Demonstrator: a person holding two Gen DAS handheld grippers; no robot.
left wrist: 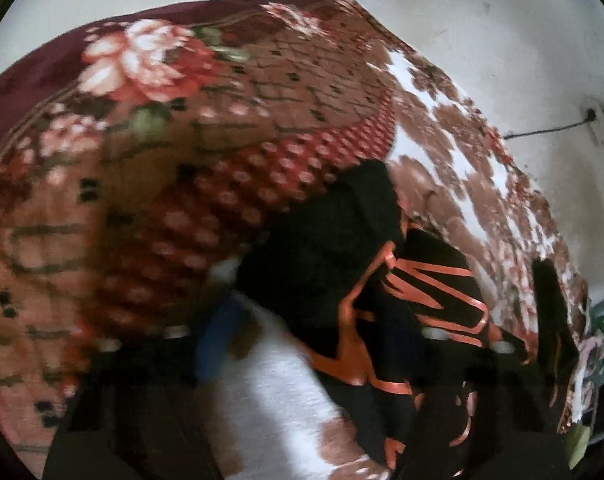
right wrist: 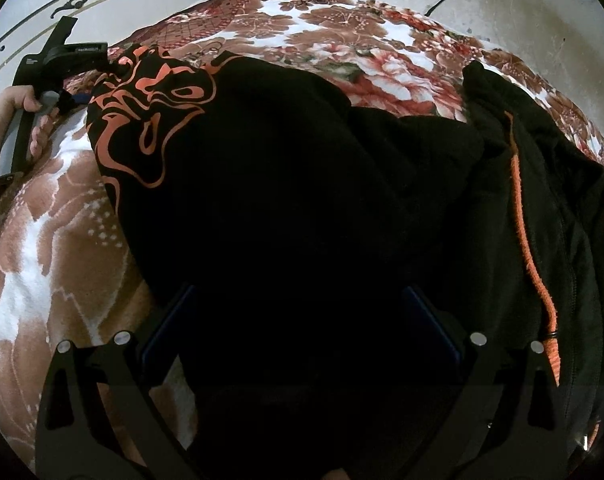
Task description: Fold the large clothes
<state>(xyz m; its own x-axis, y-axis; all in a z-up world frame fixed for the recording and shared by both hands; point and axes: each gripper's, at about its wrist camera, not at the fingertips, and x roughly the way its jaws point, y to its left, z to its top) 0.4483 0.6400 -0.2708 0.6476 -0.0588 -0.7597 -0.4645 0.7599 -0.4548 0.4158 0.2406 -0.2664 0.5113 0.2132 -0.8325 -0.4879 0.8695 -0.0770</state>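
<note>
Right tongs (right wrist: pixel 302 320) spread wide over the black garment (right wrist: pixel 302 168), dark fabric lying between the blue pads, contact impossible to tell; left tongs (right wrist: pixel 68 98) at the orange-printed end near the far left edge of the bed, part-open, a grip on the cloth impossible to confirm from the blurred view. Garment spread, rumpled, across the floral blanket (right wrist: pixel 342 32), orange-trimmed zip side bunched toward the right edge. Folding judged barely begun: no neat crease yet, flattening and every fold still ahead.
</note>
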